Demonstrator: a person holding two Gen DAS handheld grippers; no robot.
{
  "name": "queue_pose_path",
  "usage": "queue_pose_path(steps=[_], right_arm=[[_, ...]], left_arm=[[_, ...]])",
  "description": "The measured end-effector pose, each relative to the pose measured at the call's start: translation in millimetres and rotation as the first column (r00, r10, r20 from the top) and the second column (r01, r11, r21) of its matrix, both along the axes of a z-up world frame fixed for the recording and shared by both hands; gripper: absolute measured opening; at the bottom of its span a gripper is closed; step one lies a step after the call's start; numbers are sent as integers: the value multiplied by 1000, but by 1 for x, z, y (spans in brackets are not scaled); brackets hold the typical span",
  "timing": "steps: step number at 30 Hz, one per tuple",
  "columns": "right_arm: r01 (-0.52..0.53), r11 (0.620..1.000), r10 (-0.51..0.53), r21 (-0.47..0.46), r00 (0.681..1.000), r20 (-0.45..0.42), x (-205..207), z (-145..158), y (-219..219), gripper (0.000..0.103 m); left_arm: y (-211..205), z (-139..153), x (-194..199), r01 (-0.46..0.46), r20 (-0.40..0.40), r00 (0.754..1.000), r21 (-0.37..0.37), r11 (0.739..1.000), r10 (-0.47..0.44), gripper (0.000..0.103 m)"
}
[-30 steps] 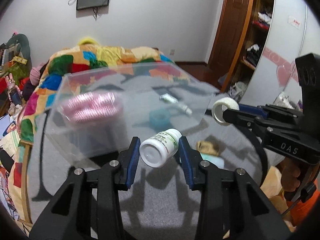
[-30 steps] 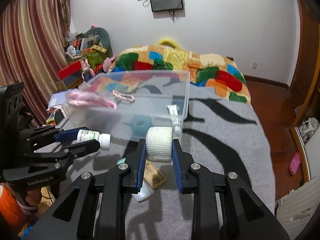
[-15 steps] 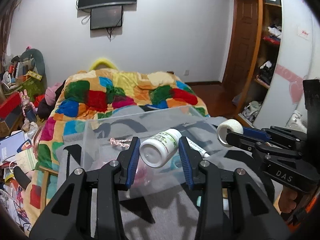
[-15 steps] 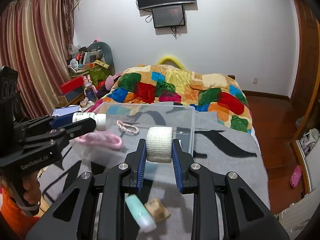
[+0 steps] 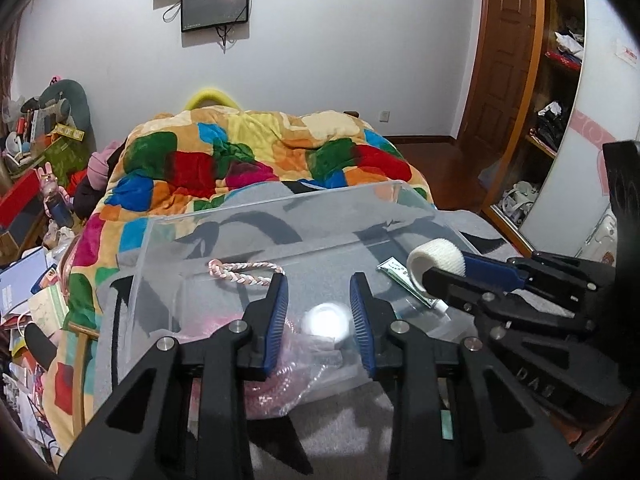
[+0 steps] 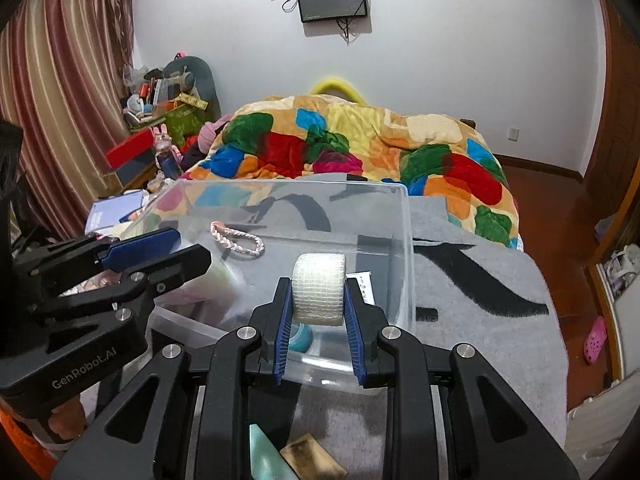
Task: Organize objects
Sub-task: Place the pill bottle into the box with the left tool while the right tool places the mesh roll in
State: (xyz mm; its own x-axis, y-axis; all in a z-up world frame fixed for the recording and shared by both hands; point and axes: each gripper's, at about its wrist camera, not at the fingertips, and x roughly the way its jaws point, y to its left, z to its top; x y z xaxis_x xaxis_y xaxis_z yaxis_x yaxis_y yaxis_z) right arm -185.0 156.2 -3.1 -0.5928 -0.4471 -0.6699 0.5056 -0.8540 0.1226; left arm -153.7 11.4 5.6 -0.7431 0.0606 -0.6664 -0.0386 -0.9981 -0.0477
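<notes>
Two claws hang over the clear plastic storage box [image 5: 276,216]: the left claw [image 5: 319,312] is spread above a blurred white pill bottle [image 5: 326,323], the right claw [image 6: 318,308] pinches a white gauze bandage roll [image 6: 319,289]. Only the right wrist view shows the teal ring [image 6: 301,338] inside.

A patchwork quilt [image 5: 256,160] in red, green, blue and orange lies bunched on the bed, with a grey blanket [image 6: 480,280] spread nearer. Two dark screens [image 5: 216,4] hang on the white wall. Striped curtains [image 6: 60,100] hang at the left. A pink slipper [image 6: 595,340] lies on the wooden floor [image 6: 560,216].
</notes>
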Motion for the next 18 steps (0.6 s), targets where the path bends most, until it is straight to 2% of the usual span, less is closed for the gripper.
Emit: queue_pose_path(steps=[7, 10, 13, 16, 18], right_arm=[[-6, 999, 6, 45, 1000, 8, -1, -4, -9, 23], [-11, 999, 10, 46, 1000, 17, 0, -4, -7, 30], [-15, 999, 14, 40, 1000, 11, 5, -1, -3, 36], [-20, 999, 21, 42, 1000, -10, 13, 4, 2, 36], [-24, 999, 25, 45, 999, -29, 22, 8, 8, 36]], left_arm=[[0, 2, 5, 2, -2, 1000, 9, 1000, -2, 32], [1, 5, 12, 13, -10, 1000, 14, 1000, -13, 33], [2, 10, 23, 25, -24, 999, 25, 999, -25, 39], [4, 14, 36, 41, -39, 998, 27, 999, -39, 45], [7, 17, 44, 51, -49, 998, 23, 998, -50, 55]])
